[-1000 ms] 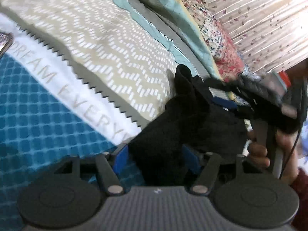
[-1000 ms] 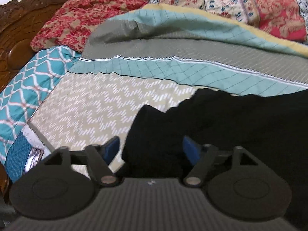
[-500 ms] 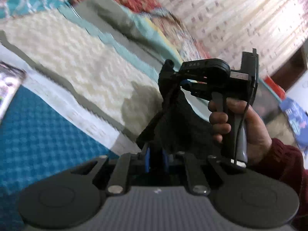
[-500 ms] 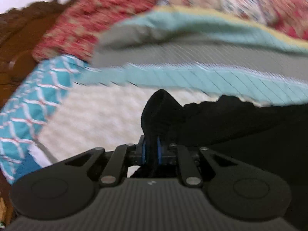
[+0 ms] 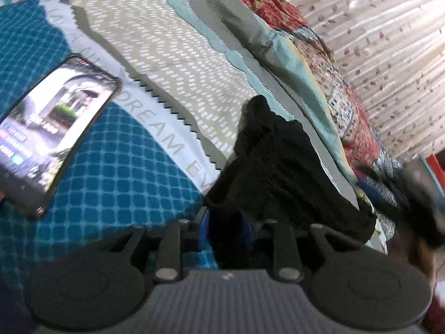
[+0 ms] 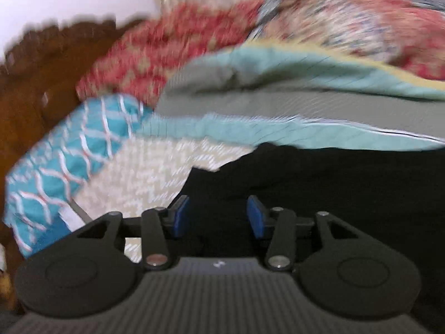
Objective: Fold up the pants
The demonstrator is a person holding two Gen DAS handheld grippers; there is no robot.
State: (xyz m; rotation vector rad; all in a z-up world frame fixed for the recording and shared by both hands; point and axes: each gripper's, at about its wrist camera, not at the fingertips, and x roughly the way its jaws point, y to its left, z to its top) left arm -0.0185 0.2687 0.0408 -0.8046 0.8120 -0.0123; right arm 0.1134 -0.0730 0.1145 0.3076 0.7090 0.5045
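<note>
On the far left of the left wrist view, a phone (image 5: 52, 128) is lying screen-up and lit on the blue checked part of the bedspread (image 5: 116, 172). Just beside it, a white band with grey lettering is running diagonally across the bed, and past that band a beige patch with white dashes is spreading toward the piled quilts (image 5: 278, 44) and the pale curtain (image 5: 389, 55) behind.

Moving right, the black pants (image 5: 281, 172) are lying bunched on the bed, across the beige patch and the grey border, with one rumpled end poking up. The left gripper (image 5: 226, 235) is pointing down at their near edge. Its blue fingers (image 5: 204, 233) have just been opening a little and are sitting close on either side of a fold of the dark cloth; the pads seem to be pressing on it, though dark on dark makes that hard to read.

In the right wrist view, blurred, a carved wooden headboard (image 6: 36, 89) is standing at the left, then a teal patterned pillow (image 6: 69, 172). The right gripper (image 6: 218, 217) is hovering over the pants' (image 6: 347, 194) edge, its fingers (image 6: 179, 217) having just been opening and now standing apart, black cloth lying between them but not pinched.
</note>
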